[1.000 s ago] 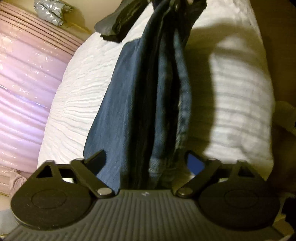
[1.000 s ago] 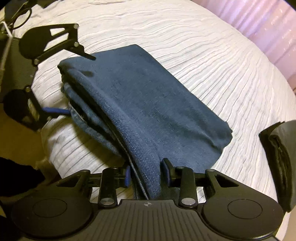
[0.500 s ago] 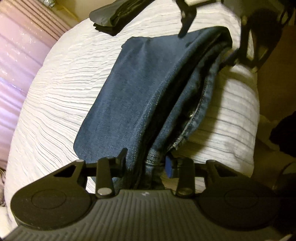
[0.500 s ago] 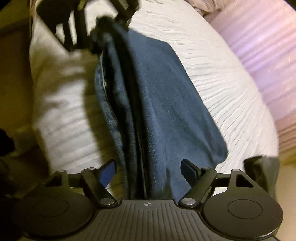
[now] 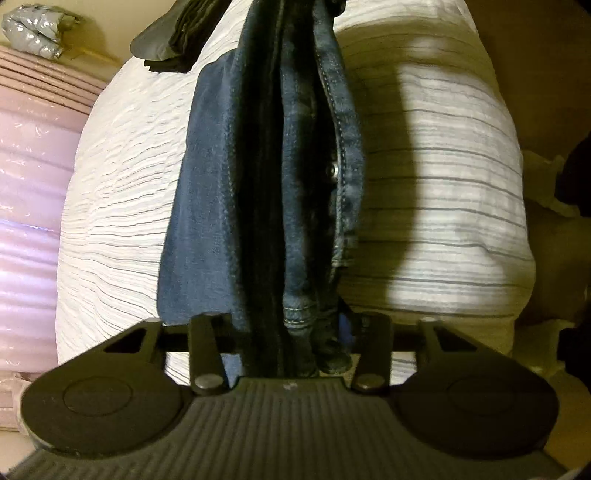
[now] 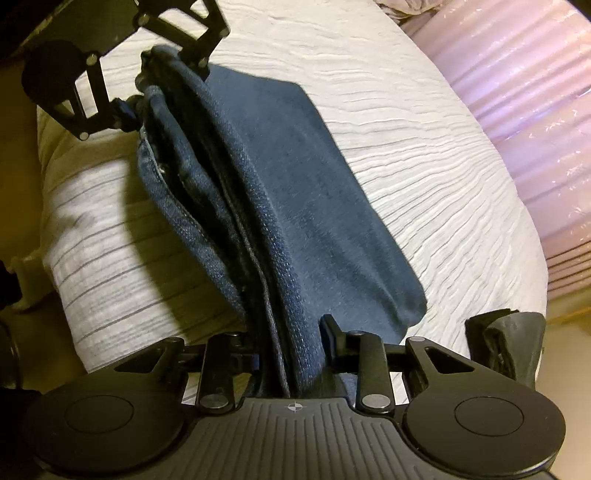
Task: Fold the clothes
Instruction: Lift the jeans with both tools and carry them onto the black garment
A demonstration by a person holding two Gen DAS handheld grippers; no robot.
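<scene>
Beneath us spreads a white ribbed bedspread [image 6: 424, 155] over a rounded mattress, with pale pink pleated fabric [image 6: 535, 110] along its far side. On it, raised at the near edge, is a folded pair of dark blue denim jeans [image 6: 295, 192]; we hold it up by its two ends so its stacked layers hang between us while its broad flat panel trails onto the bedspread. Our right gripper [image 6: 291, 350] has its jaws closing on one end of the folded stack, the pads pressing the denim from both sides. Our left gripper [image 5: 288, 332] pinches the opposite end, its jaws closing too, with the hems and thick seams bunched between the fingers; from the right wrist view we see it [image 6: 147, 92] at the far corner of the jeans. A folded dark grey garment [image 6: 506, 343] lies at the bedspread's edge, apart from the jeans. A small crumpled silver-grey bundle [image 5: 33, 29] sits beyond the pink fabric.
</scene>
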